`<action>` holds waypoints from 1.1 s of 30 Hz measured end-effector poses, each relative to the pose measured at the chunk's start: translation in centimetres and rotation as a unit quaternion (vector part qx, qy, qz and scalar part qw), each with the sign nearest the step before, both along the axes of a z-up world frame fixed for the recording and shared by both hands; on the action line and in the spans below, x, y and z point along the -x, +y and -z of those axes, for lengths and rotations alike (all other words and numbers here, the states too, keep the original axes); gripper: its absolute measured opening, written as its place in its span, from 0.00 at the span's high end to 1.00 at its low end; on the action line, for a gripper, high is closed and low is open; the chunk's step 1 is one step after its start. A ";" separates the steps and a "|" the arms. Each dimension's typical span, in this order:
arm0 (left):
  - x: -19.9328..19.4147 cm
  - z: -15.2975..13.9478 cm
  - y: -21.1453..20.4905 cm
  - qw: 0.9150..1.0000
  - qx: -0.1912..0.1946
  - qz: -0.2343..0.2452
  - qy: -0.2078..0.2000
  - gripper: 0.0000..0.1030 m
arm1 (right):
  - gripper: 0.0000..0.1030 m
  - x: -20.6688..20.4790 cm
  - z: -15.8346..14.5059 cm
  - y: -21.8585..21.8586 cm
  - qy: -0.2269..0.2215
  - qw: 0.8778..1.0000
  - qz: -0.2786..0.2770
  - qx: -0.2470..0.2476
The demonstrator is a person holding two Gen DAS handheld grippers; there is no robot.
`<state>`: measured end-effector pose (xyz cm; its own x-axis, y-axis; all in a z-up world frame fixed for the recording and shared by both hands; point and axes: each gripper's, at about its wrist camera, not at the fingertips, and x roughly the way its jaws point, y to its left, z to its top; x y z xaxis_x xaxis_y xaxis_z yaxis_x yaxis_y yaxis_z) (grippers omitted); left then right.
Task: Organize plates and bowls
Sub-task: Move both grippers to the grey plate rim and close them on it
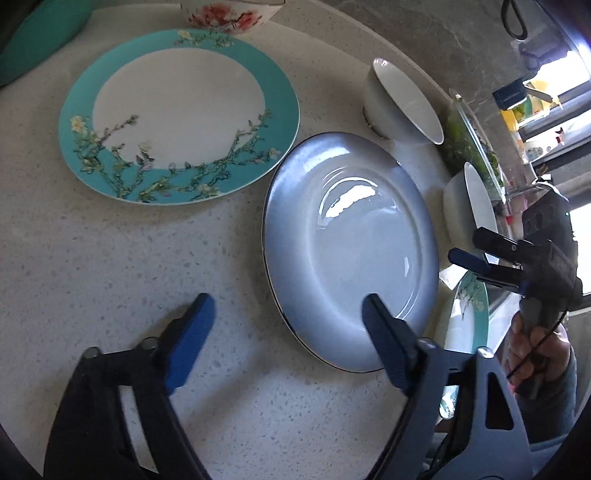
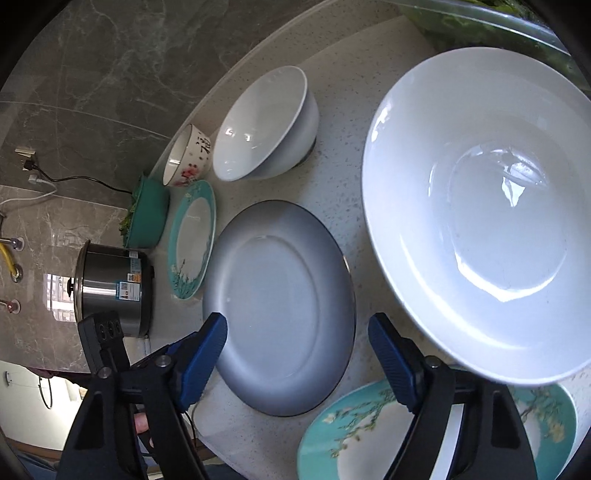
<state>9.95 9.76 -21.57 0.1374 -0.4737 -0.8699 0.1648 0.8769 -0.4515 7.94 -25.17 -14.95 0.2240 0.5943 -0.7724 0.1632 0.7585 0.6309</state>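
A grey-blue plate (image 1: 351,251) lies flat on the speckled counter (image 1: 92,258). My left gripper (image 1: 288,314) hovers open at its near-left rim, one finger over the plate and the other over bare counter. In the right wrist view the same grey-blue plate (image 2: 280,295) lies just past my right gripper (image 2: 297,328), which is open and empty. A large white bowl (image 2: 480,221) sits at its right, overlapping a teal flowered plate (image 2: 354,435). A second teal plate (image 1: 177,114), a white bowl (image 1: 402,103) and a red-flowered bowl (image 1: 229,14) stand farther off. The right gripper (image 1: 465,244) appears beyond the plate's right rim.
A green basin (image 2: 147,218) of greens and a steel pot (image 2: 110,288) stand at the counter's far left. A glass bowl of greens (image 1: 469,147) sits behind the white bowls. A grey marble wall (image 2: 92,74) with a socket backs the counter. A hand (image 1: 532,354) grips the right gripper's handle.
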 end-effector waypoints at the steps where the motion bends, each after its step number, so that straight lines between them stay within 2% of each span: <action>1: -0.3 0.0 -0.2 1.000 0.003 0.003 -0.004 0.29 | 0.21 -0.2 0.3 0.0 0.005 1.000 0.000 0.004; 3: -0.9 0.3 -0.7 1.000 0.005 0.008 0.001 0.36 | 0.21 -0.4 0.4 0.2 0.007 1.000 -0.003 0.012; 9: -1.3 0.0 -0.3 1.000 0.012 0.014 0.006 0.36 | 0.23 -0.6 0.1 1.4 0.008 0.998 -0.026 0.063; 14: -1.9 -0.3 -0.6 1.000 0.016 0.023 0.005 0.36 | 0.25 -0.9 0.6 2.7 0.014 0.996 -0.037 0.077; 18: -2.3 -0.2 -1.0 0.999 0.023 0.034 0.006 0.36 | 0.27 -1.5 1.0 2.9 0.035 0.992 -0.040 0.112; 19: -2.4 -0.2 -0.9 0.999 0.025 0.036 0.006 0.36 | 0.25 -1.7 1.2 3.1 0.044 0.990 -0.047 0.125; 21: -2.7 -0.2 -1.3 0.999 0.030 0.044 0.009 0.36 | 0.15 -2.1 1.2 3.1 0.052 0.990 -0.046 0.119; 22: -2.8 -0.1 -1.5 0.998 0.032 0.050 0.010 0.36 | 0.13 -2.3 1.3 3.0 0.056 0.991 -0.043 0.117; 24: -2.9 -0.1 -2.1 0.997 0.033 0.064 0.010 0.36 | 0.02 -2.6 1.3 3.2 0.057 0.990 -0.044 0.118; 25: -2.9 -0.1 -2.3 0.997 0.035 0.068 0.010 0.36 | 0.00 -2.6 1.4 3.5 0.058 0.990 -0.050 0.118; 33: -3.3 0.1 -2.3 0.996 0.054 0.069 0.018 0.34 | 0.00 -3.5 1.8 5.4 0.089 0.986 -0.069 0.127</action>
<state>13.29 7.45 -21.63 0.0347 -0.5765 -0.8163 0.2623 0.7934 -0.5492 11.42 -19.78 -16.73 0.0034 0.3925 -0.9197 0.1387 0.9107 0.3892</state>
